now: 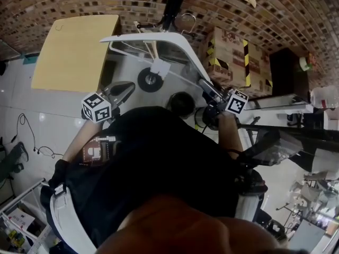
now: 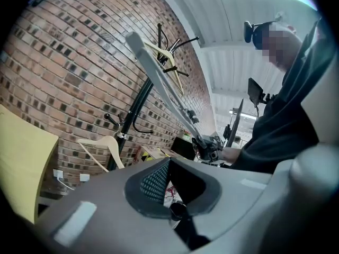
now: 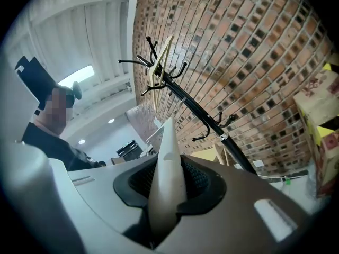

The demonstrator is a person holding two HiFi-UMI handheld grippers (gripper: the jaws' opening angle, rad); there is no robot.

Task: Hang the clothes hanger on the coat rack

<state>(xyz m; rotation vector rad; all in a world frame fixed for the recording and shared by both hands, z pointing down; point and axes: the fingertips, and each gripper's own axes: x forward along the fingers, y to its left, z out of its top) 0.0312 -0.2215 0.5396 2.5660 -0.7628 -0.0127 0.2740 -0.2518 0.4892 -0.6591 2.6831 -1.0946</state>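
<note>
A white clothes hanger (image 1: 159, 38) hangs in the air in front of me, and my right gripper (image 1: 207, 89) is shut on one end of it. That arm of the hanger (image 3: 168, 163) rises straight out of the right gripper (image 3: 167, 187). In the left gripper view the hanger (image 2: 159, 81) slants down to that gripper. My left gripper (image 1: 123, 91) is off to the left, apart from the hanger and open, with nothing between the jaws (image 2: 169, 187). The black coat rack (image 3: 204, 112) stands by the brick wall, its pole (image 2: 135, 107) ahead. A wooden hanger (image 3: 160, 62) hangs at its top.
A second wooden hanger (image 2: 103, 144) hangs on the rack's lower hooks. A yellow tabletop (image 1: 74, 52) stands left of the rack's round base (image 1: 151, 80). Cardboard boxes (image 1: 233, 54) sit to the right against the brick wall (image 1: 47, 4). Cables (image 1: 29, 136) lie on the floor at the left.
</note>
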